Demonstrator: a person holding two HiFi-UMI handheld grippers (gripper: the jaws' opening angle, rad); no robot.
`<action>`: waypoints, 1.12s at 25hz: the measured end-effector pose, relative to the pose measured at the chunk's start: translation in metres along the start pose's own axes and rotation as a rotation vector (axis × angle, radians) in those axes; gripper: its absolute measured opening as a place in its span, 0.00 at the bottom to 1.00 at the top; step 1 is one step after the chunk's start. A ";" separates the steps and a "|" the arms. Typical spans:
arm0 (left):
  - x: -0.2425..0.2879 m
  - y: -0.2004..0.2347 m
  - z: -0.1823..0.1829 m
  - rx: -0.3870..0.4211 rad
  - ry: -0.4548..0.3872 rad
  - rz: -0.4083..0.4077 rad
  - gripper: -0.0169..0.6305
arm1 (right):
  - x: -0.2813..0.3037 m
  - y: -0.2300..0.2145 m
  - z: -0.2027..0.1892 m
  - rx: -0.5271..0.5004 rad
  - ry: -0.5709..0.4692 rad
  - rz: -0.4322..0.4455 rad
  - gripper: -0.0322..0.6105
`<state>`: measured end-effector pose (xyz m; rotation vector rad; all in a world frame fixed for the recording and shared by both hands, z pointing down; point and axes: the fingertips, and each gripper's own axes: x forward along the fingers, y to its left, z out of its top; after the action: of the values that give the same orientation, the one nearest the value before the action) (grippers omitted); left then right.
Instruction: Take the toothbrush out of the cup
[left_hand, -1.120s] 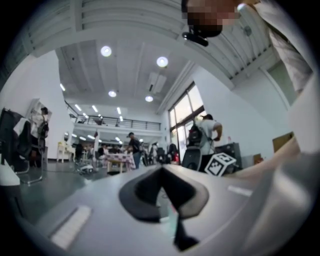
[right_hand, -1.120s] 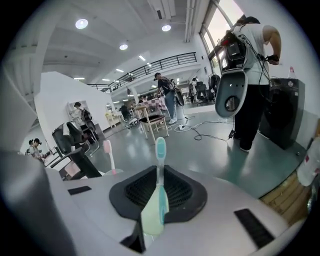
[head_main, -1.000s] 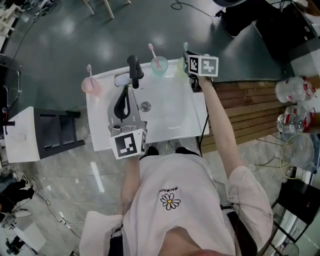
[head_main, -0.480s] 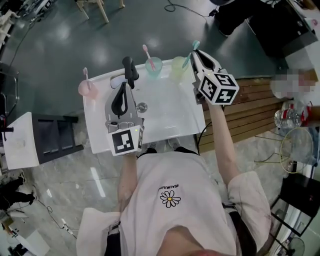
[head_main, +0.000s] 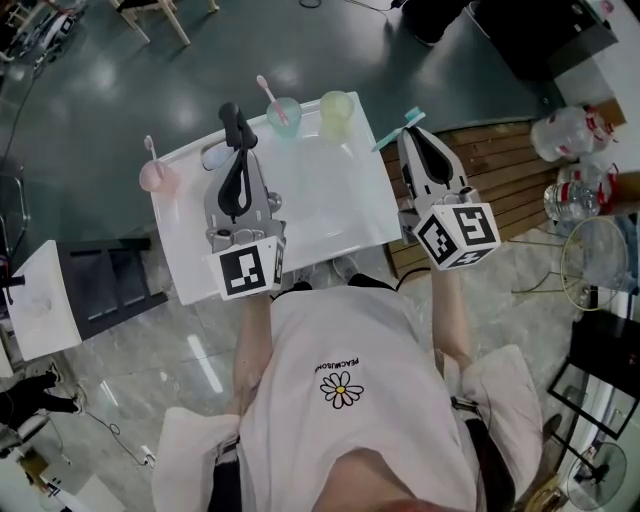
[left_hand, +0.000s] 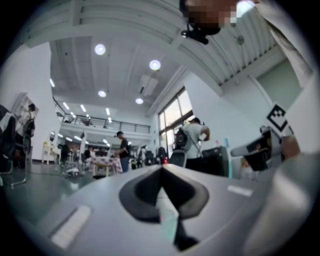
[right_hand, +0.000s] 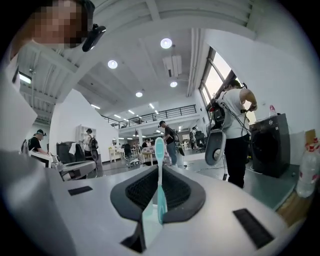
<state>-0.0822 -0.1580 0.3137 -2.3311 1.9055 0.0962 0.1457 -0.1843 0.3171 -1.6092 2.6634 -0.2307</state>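
In the head view my right gripper (head_main: 408, 136) is shut on a teal toothbrush (head_main: 391, 133), held in the air past the right edge of the white sink (head_main: 330, 215). The brush is out of the yellow-green cup (head_main: 337, 110), which stands at the sink's back rim with nothing in it. In the right gripper view the toothbrush (right_hand: 159, 192) stands upright between the pads of my right gripper (right_hand: 159, 172). My left gripper (head_main: 240, 165) hovers over the sink's left side. In the left gripper view, my left gripper (left_hand: 161, 171) has its jaws together with nothing in them.
A black faucet (head_main: 233, 122) rises just beyond my left gripper. A teal cup (head_main: 284, 113) and a pink cup (head_main: 156, 177) each hold a pink toothbrush. Wooden decking (head_main: 520, 185), water bottles (head_main: 566, 130) and a fan (head_main: 601, 272) lie to the right, a dark stand (head_main: 105, 285) to the left.
My right gripper has lifted the teal toothbrush out of the yellow-green cup and carried it right and back toward the person. My left gripper has stayed over the sink.
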 end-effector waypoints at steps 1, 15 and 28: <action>0.000 -0.001 0.000 -0.008 0.001 0.001 0.04 | 0.000 -0.003 -0.006 -0.002 0.039 -0.004 0.09; -0.013 0.021 -0.022 0.004 0.083 0.074 0.04 | 0.020 -0.035 -0.196 0.098 0.783 0.062 0.09; -0.011 0.004 -0.034 0.025 0.123 0.059 0.04 | 0.038 -0.060 -0.283 0.319 0.919 0.064 0.05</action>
<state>-0.0890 -0.1532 0.3486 -2.3150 2.0198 -0.0667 0.1543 -0.2123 0.6074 -1.5354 2.9654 -1.6448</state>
